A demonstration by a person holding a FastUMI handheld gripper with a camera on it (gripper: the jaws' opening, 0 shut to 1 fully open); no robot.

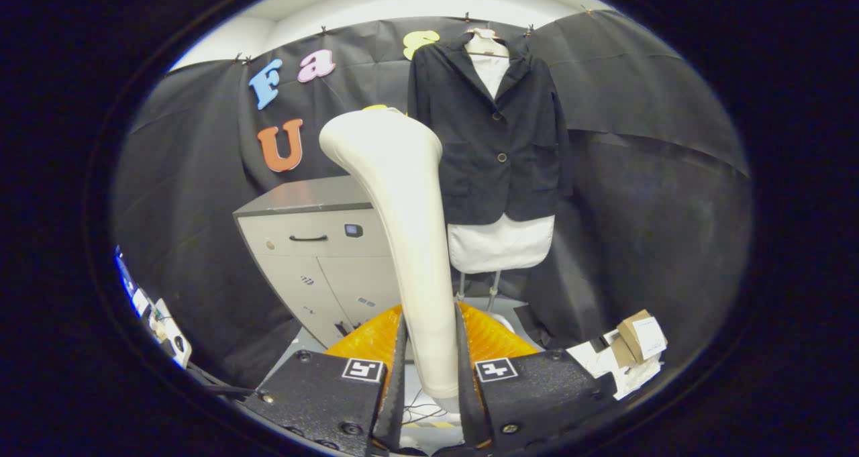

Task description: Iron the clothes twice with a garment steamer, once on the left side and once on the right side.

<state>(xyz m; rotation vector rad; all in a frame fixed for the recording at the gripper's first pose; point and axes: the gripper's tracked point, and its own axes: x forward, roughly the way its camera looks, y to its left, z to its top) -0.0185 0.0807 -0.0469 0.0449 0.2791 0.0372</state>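
Right now the gripper (429, 376) sits at the bottom centre of the frame with both fingers (396, 370) pressed against the handle of the garment steamer (402, 229), one on each side, clamped on it. The steamer is cream-white and rises from between the fingers up through the middle of the frame, leaning a little to the left as it goes; its broad head ends in the upper centre, turned toward the left. Ribbed orange pieces show just behind the fingers on both sides of the handle.

Beyond the steamer, in the upper right of centre, a dark jacket (496, 135) hangs over a white shirt (500, 242) on a hanger (486, 41), against the black cloth wall (644, 175). The jacket is buttoned at the front, and the shirt's collar shows at the neck while its hem hangs out below the jacket. Two thin metal legs of a stand (493, 289) drop from under the hem. From here the steamer head looks just left of the jacket's sleeve, though I cannot tell whether it touches the cloth.

To the left of centre stands a grey cabinet (315, 242) with a drawer handle and doors. At the lower right, cardboard boxes and white paper (631, 349) lie on the floor.
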